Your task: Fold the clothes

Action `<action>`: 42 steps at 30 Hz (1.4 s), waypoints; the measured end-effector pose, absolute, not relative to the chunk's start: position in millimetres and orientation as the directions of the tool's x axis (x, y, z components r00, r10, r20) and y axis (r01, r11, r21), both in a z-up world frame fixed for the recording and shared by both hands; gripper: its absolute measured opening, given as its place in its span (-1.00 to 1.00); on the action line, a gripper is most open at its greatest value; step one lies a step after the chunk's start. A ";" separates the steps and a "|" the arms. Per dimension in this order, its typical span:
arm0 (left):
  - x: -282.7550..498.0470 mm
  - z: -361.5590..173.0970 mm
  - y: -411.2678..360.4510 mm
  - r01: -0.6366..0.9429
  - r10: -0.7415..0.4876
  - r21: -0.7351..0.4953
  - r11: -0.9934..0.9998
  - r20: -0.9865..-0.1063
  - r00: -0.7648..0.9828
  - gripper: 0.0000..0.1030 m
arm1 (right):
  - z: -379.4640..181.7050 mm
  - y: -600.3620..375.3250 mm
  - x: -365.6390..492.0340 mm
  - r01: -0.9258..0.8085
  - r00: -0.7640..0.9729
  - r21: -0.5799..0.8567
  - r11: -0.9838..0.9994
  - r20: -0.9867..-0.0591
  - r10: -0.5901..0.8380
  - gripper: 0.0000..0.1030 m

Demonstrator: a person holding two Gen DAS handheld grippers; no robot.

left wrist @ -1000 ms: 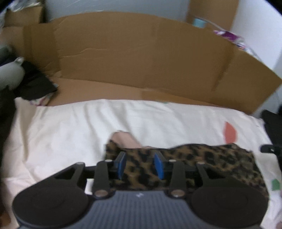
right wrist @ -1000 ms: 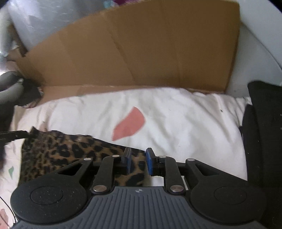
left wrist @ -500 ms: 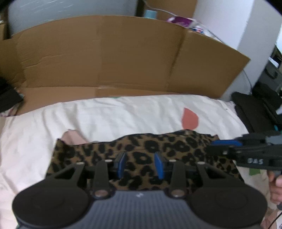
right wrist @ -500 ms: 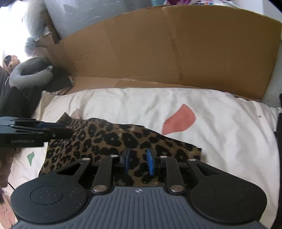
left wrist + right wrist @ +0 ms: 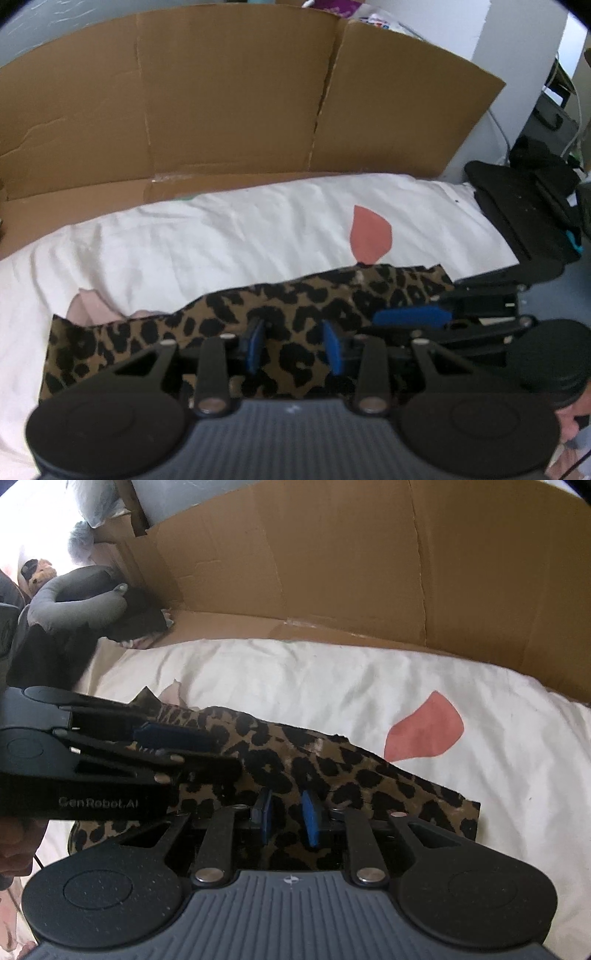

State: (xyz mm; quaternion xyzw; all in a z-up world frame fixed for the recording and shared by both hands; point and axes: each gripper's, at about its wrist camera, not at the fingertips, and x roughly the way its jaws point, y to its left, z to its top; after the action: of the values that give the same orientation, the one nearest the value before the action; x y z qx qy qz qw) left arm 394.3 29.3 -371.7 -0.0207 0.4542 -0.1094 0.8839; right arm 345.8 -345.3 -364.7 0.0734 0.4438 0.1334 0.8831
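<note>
Leopard-print garment (image 5: 295, 314) is lying on the white sheet (image 5: 221, 240), near edge, with both grippers right over it. Left gripper (image 5: 293, 347) has its blue pads narrowly apart with a bunch of the fabric between them, can't tell if it's actually pinched. Right gripper (image 5: 286, 818) has just been easing open, pads narrow, fabric showing in the gap. A flattened cardboard box (image 5: 229, 92) walls off the far side. Plenty of bare sheet beyond the garment, just a pink patch (image 5: 424, 731). Grey stuffed toy (image 5: 74, 602) sits far left, black bags (image 5: 524, 206) crowd the right.
</note>
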 end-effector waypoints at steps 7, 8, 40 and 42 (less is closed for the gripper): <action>395.0 -358.3 29.7 0.185 -0.217 -0.132 0.974 -0.779 0.588 -0.36 | -349.1 -345.6 347.9 -0.168 0.612 0.251 0.953 -0.732 0.300 -0.51; 397.2 -361.6 30.3 0.177 -0.215 -0.136 0.975 -0.787 0.579 -0.38 | -350.1 -346.0 351.3 -0.158 0.604 0.257 0.953 -0.738 0.299 -0.51; 406.3 -389.1 35.1 0.153 -0.159 -0.087 0.984 -0.811 0.563 -0.43 | -376.6 -343.5 359.9 -0.162 0.566 0.208 0.964 -0.781 0.264 -0.60; 406.6 -391.4 35.6 0.147 -0.160 -0.092 0.985 -0.810 0.565 -0.43 | -379.2 -347.7 363.3 -0.153 0.555 0.239 0.959 -0.782 0.283 -0.62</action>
State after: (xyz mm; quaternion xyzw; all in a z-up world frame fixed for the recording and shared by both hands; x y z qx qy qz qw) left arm 406.6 35.6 -391.4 -0.0071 0.4584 -0.0867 0.8845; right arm 363.3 -347.7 -379.2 0.0718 0.4552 0.1240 0.8788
